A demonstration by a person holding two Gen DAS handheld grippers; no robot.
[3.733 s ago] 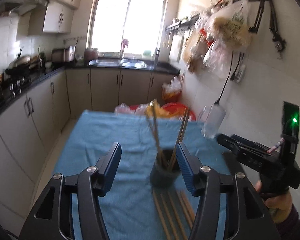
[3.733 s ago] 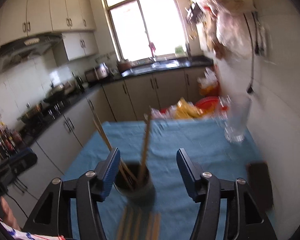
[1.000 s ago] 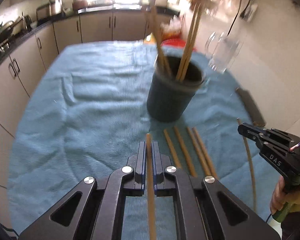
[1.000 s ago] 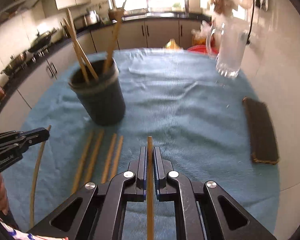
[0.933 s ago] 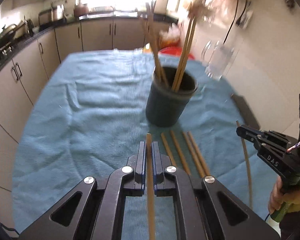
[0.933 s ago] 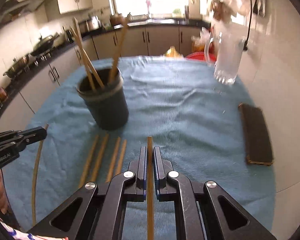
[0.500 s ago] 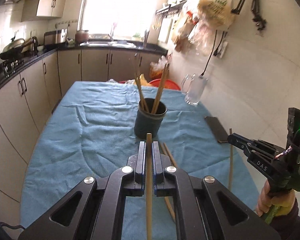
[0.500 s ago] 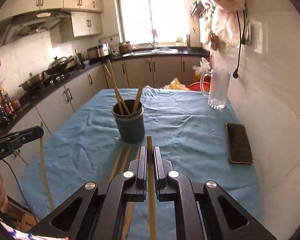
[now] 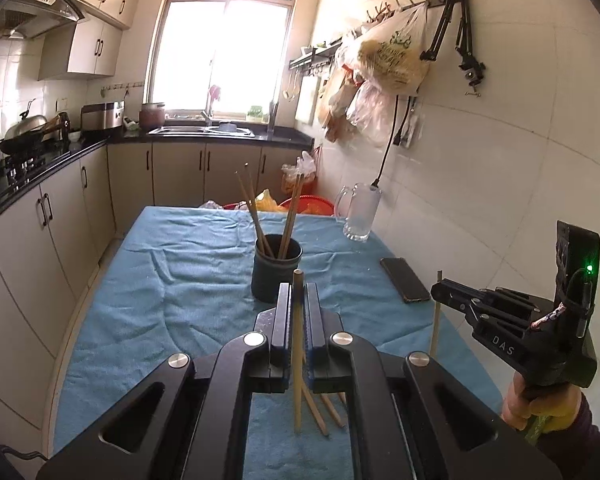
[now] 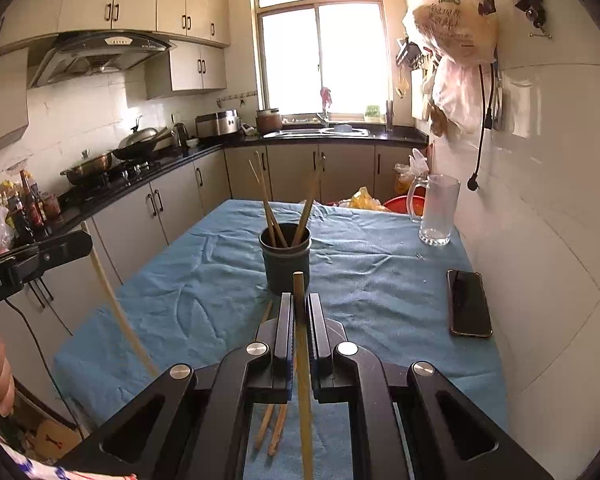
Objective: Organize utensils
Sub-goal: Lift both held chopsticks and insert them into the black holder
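Now each claw is clenched on one chopstick: the left claw (image 9: 299, 304) holds a chopstick (image 9: 297, 360) that passes upright between its jaws, and the right claw (image 10: 299, 304) grips another chopstick (image 10: 303, 380) in the same way. Both are raised above the blue-covered worktop (image 9: 180, 280), a little before the dark holder cup (image 9: 277, 266), where three chopsticks already stand and lean on the rim. I think the step in hand is to bring these two to the cup. To do it well, each stick should come over the mouth with its low end first, one hand after the other, so the claws do not collide. A few loose chopsticks (image 10: 274, 424) lie on the cloth below. All are thin, pale wood and look slippery.
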